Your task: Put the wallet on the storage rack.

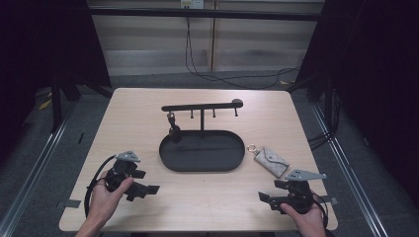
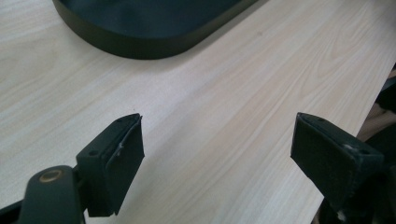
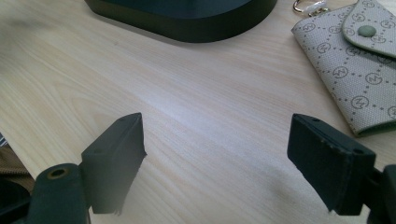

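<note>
pouch (image 3: 362, 70) lies just ahead-right of right claw (image 3: 215, 161).

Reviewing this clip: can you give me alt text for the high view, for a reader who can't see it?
A person's hands hold the left claw and right claw, both open, low over a light wooden table. Between and beyond them stands a black oval tray with a hook rack, one dark item hanging from it. A beige key pouch lies right of the tray.
</note>
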Demonstrator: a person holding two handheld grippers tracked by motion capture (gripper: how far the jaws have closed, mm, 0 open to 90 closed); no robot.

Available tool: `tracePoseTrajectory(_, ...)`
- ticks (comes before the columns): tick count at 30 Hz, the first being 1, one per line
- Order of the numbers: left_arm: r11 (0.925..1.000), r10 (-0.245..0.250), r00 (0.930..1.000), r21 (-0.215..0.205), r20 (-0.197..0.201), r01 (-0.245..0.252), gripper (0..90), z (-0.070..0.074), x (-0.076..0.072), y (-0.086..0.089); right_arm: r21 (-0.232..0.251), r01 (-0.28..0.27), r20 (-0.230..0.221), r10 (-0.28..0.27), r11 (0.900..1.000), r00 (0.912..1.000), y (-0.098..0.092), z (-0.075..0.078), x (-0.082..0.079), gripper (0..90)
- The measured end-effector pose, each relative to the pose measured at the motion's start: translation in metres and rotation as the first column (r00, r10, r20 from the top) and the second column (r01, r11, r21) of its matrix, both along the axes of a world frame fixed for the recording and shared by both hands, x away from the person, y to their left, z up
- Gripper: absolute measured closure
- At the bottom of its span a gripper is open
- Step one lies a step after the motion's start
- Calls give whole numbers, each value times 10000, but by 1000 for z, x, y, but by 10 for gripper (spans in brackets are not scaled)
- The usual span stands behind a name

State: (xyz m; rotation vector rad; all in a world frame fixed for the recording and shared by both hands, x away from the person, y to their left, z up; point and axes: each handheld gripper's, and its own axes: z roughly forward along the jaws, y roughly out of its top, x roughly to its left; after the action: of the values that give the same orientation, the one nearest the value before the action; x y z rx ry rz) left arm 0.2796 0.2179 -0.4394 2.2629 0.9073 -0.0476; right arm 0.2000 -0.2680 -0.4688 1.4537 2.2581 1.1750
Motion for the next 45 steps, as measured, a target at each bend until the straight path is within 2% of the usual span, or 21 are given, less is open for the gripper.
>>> tracePoseTrajectory(3, 9997, -226, 9996, -127, 166, 228, 169, -5, -11, 3, 34, 0, -4, 0, 10000, 10000, 0, 0, 0, 189)
tracePoseTrajectory(7, 9997, -156, 9998, -187, 111, 158, 179, -12, -27, 11, 10, -46, -114, 46, 10000, 9999, -1, -1, 3, 190)
tracePoseTrajectory(8, 9994, -160, 9999, -316, 63, 162, 186, -13, -29, 14, 25, -52, -152, 52, 10000, 9999, -1, -1, 4, 190)
tracePoseTrajectory(9, 9980, -134, 9999, -623, -18, 133, 189, -15, -32, 18, 44, -51, -155, 51, 10000, 9999, -1, -1, 5, 189)
tracePoseTrajectory(10, 9980, -105, 9999, -631, 34, 107, 192, -15, -33, 20, 78, -65, -147, 66, 9999, 9999, -2, -1, 5, 189)
tracePoseTrajectory(11, 9969, 38, 9998, -786, 207, -21, 192, -16, -35, 24, 91, -39, -199, 40, 10000, 9998, -2, 0, 5, 189)
tracePoseTrajectory(13, 9926, 161, 9996, -1204, 221, -133, 192, -17, -38, 30, 136, 28, -367, -23, 9999, 9993, -3, 0, 6, 185)
tracePoseTrajectory(14, 9916, 202, 9995, -1282, 259, -167, 192, -18, -41, 31, 154, 1, -406, 6, 9999, 9992, -4, 0, 7, 185)
tracePoseTrajectory(16, 9912, 181, 9991, -1314, 391, -129, 192, -21, -46, 32, 128, -13, -475, 19, 9999, 9989, -4, 0, 8, 185)
tracePoseTrajectory(21, 9917, 46, 9994, -1288, 334, -3, 202, -27, -54, 27, -118, 76, -650, -84, 9999, 9978, -5, 9, 15, 176)
tracePoseTrajectory(22, 9902, -29, 9995, -1393, 325, 74, 202, -29, -54, 25, -348, 150, -765, -176, 9993, 9969, -3, 11, 17, 176)
tracePoseTrajectory(24, 9913, -143, 9987, -1297, 490, 206, 202, -28, -53, 19, -827, 214, -951, -293, 9963, 9950, 0, 16, 22, 176)
tracePoseTrajectory(27, 9907, -33, 9981, -1359, 615, 116, 202, -26, -53, 16, -740, 153, -840, -215, 9971, 9962, 2, 24, 33, 176)
tracePoseTrajectory(30, 9900, 92, 9986, -1410, 530, -16, 202, -27, -54, 18, -1076, 151, -793, -237, 9941, 9966, 4, 29, 43, 178)
tracePoseTrajectory(33, 9903, 184, 9984, -1384, 525, -110, 202, -27, -54, 22, -1171, 277, -820, -375, 9927, 9959, 0, 32, 51, 180)
tracePoseTrajectory(39, 9903, 95, 9981, -1390, 601, -11, 203, -26, -54, 23, -1461, 419, -1123, -587, 9884, 9919, -9, 36, 61, 184)
tracePoseTrajectory(40, 9902, 18, 9980, -1397, 633, 70, 203, -27, -54, 21, -1775, 475, -1286, -710, 9830, 9892, -8, 38, 64, 199)
tracePoseTrajectory(41, 9901, 6, 9980, -1398, 636, 83, 203, -27, -54, 21, -1948, 454, -1308, -718, 9798, 9888, -8, 40, 66, 197)
tracePoseTrajectory(43, 9908, 14, 9981, -1352, 608, 68, 203, -28, -54, 20, -1904, 243, -1431, -522, 9814, 9883, -8, 44, 70, 193)
tracePoseTrajectory(45, 9909, -69, 9982, -1337, 598, 149, 203, -28, -54, 19, -2079, 263, -1507, -586, 9778, 9868, -9, 47, 76, 193)
